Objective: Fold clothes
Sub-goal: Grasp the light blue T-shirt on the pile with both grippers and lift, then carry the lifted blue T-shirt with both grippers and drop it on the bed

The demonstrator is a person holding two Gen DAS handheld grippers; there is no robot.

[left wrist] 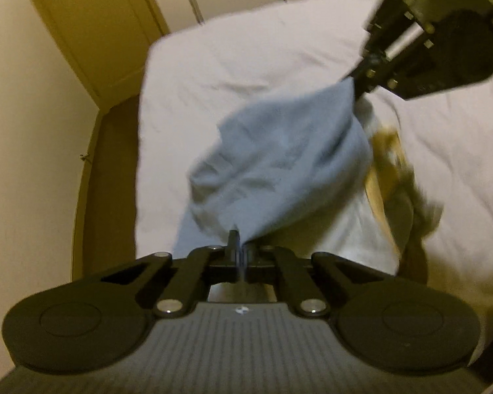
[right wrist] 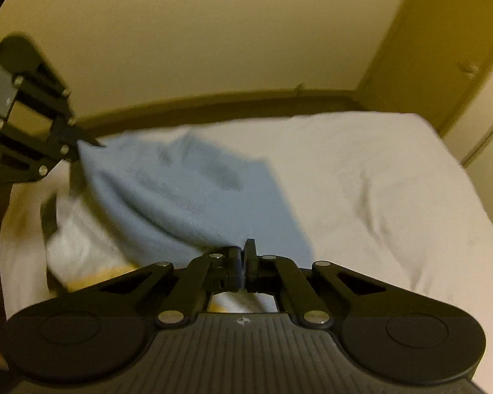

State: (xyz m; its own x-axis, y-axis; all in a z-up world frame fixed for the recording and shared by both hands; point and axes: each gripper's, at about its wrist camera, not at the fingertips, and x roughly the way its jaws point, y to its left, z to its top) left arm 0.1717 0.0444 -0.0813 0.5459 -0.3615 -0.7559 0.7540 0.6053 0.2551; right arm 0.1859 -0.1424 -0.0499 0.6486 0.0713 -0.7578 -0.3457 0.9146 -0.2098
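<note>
Two sets of fingers, both closed on one blue garment [left wrist: 279, 164]. Left gripper [left wrist: 238, 246]: fingers pinched together, thin edge of blue cloth caught between them and running straight forward from the tips. Right gripper [right wrist: 245, 256]: fingers likewise nearly touching, blue cloth trapped at the tips.

Garment hanging slack between the two grips, raised off the white bed [left wrist: 246, 65], lower belly sagging toward the sheet; contact with the sheet not resolvable, heavy motion blur. Long axis roughly along the line from one grip to the other; seen from the left wrist, running from near centre up to the right gripper at upper right. Seen from the right wrist, left gripper [right wrist: 82, 144] at far left, pinching the opposite corner. Neither hand clearly nearer to the cloth: both at its ends.

White and yellow clothing [left wrist: 387, 197] lying on the bed beneath and beside the blue piece, apparently unfolded.

Poses: left gripper pitched down over the bed; right gripper more level, facing the wall [right wrist: 213, 32].

Judgement: spreading step, fold not yet begun. Next move likely needs hands apart, then lowering flat.
</note>
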